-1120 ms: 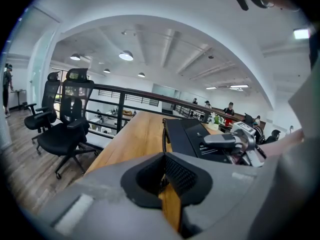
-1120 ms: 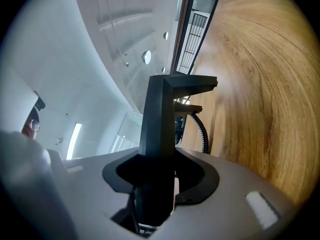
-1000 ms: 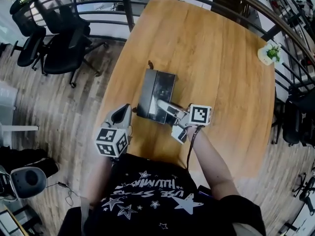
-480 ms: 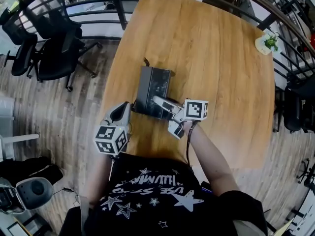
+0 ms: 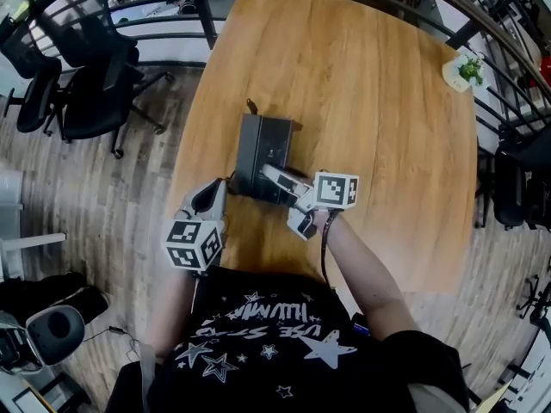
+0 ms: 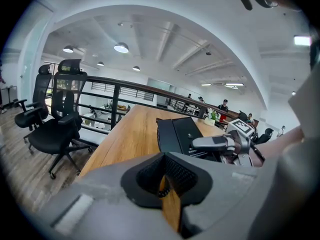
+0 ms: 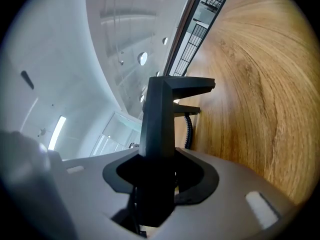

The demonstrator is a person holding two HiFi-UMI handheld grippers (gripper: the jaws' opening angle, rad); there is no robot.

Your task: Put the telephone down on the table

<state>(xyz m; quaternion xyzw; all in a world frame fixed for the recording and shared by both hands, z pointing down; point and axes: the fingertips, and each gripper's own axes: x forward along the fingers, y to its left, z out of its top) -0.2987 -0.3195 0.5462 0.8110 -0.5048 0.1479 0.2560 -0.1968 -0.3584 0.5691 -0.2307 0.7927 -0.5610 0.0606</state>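
A black telephone [image 5: 261, 144] sits on the wooden table [image 5: 379, 101] near its front left edge; the left gripper view shows it too [image 6: 182, 133]. My right gripper [image 5: 275, 178] reaches over the telephone's near right part and is shut on the black handset [image 7: 159, 126], which stands between its jaws. A coiled cord [image 7: 188, 130] hangs beside the handset. From the left gripper view the right gripper [image 6: 212, 143] lies level just above the telephone. My left gripper [image 5: 213, 198] hovers at the table's left front edge, apart from the telephone, jaws together on nothing [image 6: 165, 184].
Black office chairs [image 5: 95, 84] stand on the floor left of the table, behind a dark railing [image 5: 202, 7]. A small potted plant [image 5: 466, 72] sits at the table's far right corner. Bare wood stretches beyond and right of the telephone.
The right gripper has sunk slightly with the handset over the telephone. The left gripper has stayed where it was.
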